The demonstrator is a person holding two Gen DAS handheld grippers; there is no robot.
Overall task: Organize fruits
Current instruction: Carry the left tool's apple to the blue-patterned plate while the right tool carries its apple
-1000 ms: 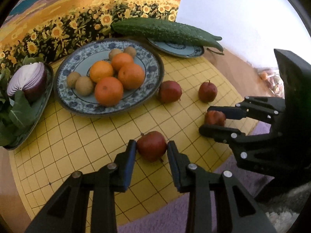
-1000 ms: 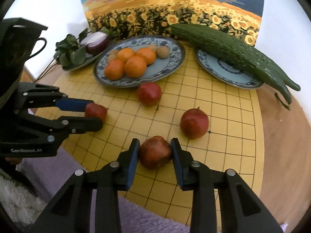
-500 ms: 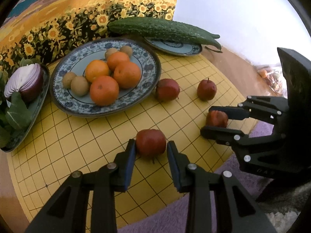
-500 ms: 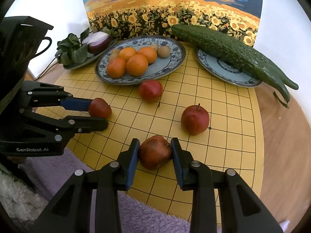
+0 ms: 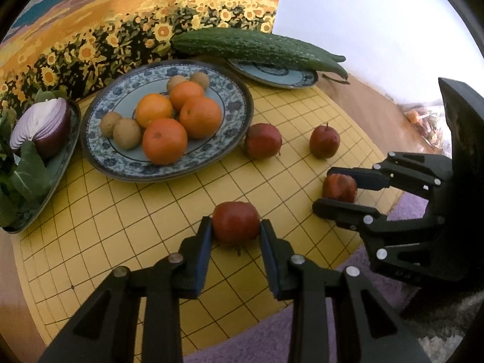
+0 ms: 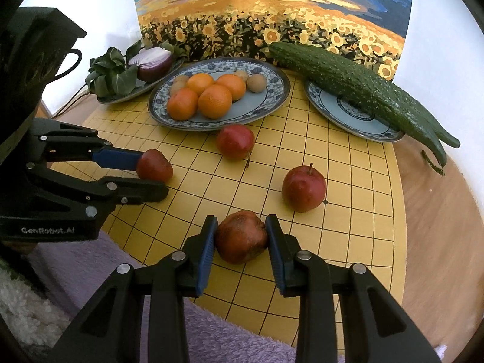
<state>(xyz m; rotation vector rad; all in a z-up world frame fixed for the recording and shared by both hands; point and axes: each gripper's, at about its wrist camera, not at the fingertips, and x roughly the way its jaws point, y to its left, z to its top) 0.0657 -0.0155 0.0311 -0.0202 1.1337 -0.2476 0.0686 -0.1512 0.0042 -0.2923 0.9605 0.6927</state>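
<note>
My left gripper [image 5: 235, 227] is shut on a dark red apple [image 5: 236, 222] low over the yellow grid mat [image 5: 127, 220]. In the right wrist view the left gripper [image 6: 151, 175] shows at the left with that apple [image 6: 154, 165]. My right gripper [image 6: 241, 228] is shut on a brownish-red apple [image 6: 242, 237] near the mat's front edge. Two more red apples [image 6: 236, 141] [image 6: 304, 189] lie loose on the mat. Behind them a blue patterned plate [image 6: 272, 96] holds several oranges [image 6: 214, 101] and small brown fruits [image 6: 256, 83].
A long cucumber [image 6: 357, 84] lies across a small blue plate [image 6: 341, 112] at the back right. A dish [image 5: 51, 181] with half a red onion [image 5: 45, 124] and greens sits at the back left. A sunflower painting [image 6: 272, 9] stands behind. Purple cloth [image 6: 99, 272] lies in front.
Both pairs of jaws have narrowed slightly onto their apples. Neither hand has shifted noticeably, and the loose apples and plates stay where they were.
</note>
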